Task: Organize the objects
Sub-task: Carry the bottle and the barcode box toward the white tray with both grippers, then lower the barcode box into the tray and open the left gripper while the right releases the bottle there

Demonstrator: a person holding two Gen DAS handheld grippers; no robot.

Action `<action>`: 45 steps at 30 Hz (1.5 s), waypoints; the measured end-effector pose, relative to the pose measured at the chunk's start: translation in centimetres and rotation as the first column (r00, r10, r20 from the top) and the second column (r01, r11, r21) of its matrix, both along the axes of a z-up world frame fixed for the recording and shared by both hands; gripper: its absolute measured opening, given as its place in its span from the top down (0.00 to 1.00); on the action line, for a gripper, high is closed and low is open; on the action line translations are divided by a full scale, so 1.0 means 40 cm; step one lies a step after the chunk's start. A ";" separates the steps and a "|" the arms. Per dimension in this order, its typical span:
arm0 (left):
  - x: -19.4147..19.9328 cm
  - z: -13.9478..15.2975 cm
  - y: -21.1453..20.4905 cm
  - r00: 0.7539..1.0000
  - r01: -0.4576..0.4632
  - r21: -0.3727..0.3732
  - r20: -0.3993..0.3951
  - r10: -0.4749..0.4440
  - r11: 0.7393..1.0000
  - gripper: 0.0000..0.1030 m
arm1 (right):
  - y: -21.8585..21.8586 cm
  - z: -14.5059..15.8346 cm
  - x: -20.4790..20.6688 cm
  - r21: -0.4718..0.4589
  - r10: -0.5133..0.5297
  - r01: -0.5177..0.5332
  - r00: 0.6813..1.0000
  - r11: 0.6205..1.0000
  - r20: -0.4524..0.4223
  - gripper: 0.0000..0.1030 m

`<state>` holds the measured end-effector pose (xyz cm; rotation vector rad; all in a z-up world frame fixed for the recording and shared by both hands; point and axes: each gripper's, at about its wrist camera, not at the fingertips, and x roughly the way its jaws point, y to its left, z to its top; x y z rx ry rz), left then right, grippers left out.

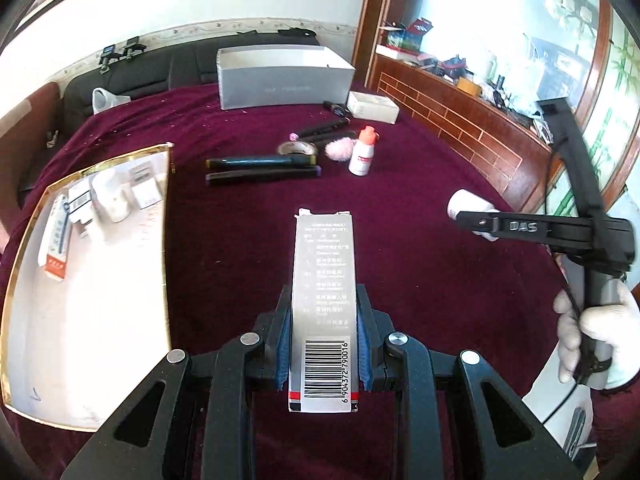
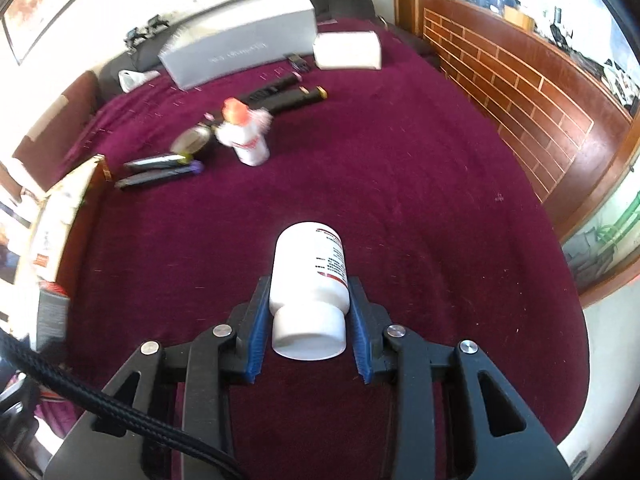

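Note:
My left gripper is shut on a narrow grey carton with a barcode, which it holds lengthwise above the maroon tablecloth. My right gripper is shut on a white pill bottle, its cap toward the camera. In the left wrist view the right gripper is at the right, carrying the white bottle above the cloth, with a gloved hand on its handle. A gold-rimmed white tray at the left holds several small boxes and a white container.
On the cloth farther back lie two dark pens, a tape roll, a pink puff and a white bottle with an orange cap. A large grey box and a small white box stand at the back. A wooden panel borders the right.

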<state>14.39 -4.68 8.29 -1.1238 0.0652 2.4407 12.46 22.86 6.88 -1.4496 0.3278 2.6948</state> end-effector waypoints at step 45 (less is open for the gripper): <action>-0.263 -0.022 -0.468 0.945 -0.325 -0.072 -0.008 0.326 0.943 0.78 | -0.730 0.090 -0.260 -0.191 0.453 -0.465 0.886 0.865 -0.103 0.67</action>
